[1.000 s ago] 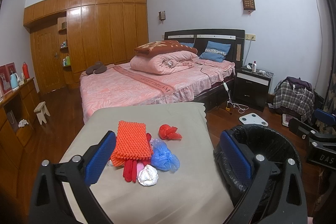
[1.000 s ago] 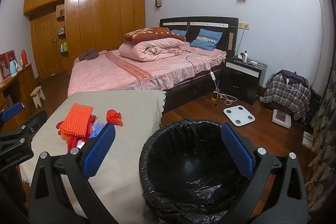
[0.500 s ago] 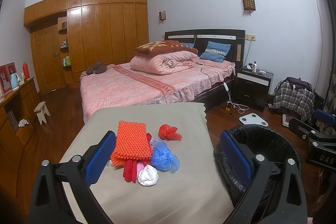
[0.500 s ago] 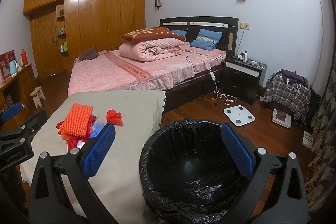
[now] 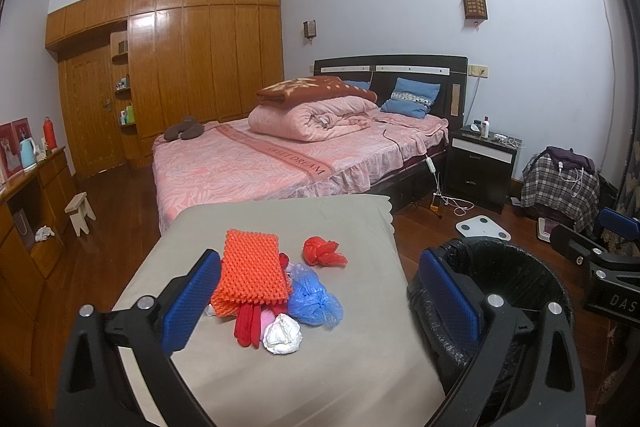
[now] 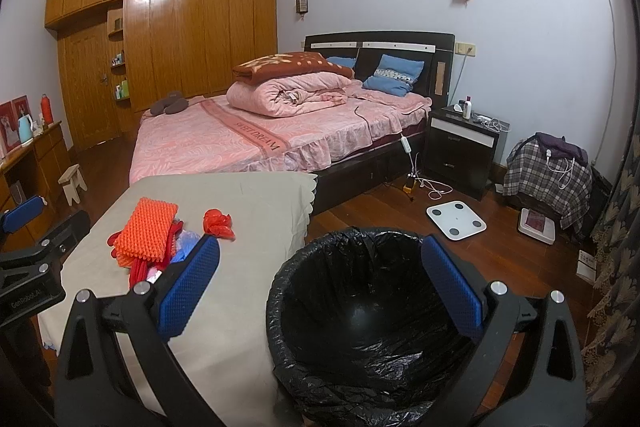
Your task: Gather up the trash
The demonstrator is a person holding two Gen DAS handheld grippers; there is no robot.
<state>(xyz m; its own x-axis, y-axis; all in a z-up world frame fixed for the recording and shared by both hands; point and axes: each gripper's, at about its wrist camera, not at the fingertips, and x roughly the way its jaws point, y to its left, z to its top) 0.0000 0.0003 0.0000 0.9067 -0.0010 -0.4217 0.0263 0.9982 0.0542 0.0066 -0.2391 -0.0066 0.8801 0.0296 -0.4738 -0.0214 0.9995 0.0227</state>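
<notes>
Currently both grippers are held above the near end of a table covered in a beige cloth (image 5: pixel 248 379), neither touching anything.

Left gripper (image 5: pixel 320 303): blue-padded fingers (image 5: pixel 188 301) spread wide, nothing between them. The trash pile lies just ahead of it on the cloth, framed between the two fingers and closer to the left one. Pile contents, far to near:
- orange foam net sleeve (image 5: pixel 252 273), lying flat on top of the pile, its near left corner just beside the left pad;
- knotted red plastic bag (image 5: pixel 322 253), ahead and slightly right, a little apart from the rest;
- crumpled blue plastic bag (image 5: pixel 314 299), right of the orange net, touching the pile;
- red strips (image 5: pixel 246 323) poking out from under the net toward the gripper;
- crumpled white wad (image 5: pixel 282 335), nearest the gripper, against a bit of pink.

Right gripper (image 6: pixel 320 291): fingers (image 6: pixel 452 291) likewise spread wide, empty. It hovers directly over the trash bin lined with a black bag (image 6: pixel 360 327), whose open mouth sits between and below the fingers. From this view the pile is ahead and to the left, partly hidden by the left pad. The bin stands on the floor just beside the table's right edge.

In the left wrist view the right gripper shows at the far right edge; the bin (image 5: pixel 516 267) sits behind the left gripper's right finger.

Background: bed with pink bedding (image 5: pixel 280 163), beyond the table.
</notes>
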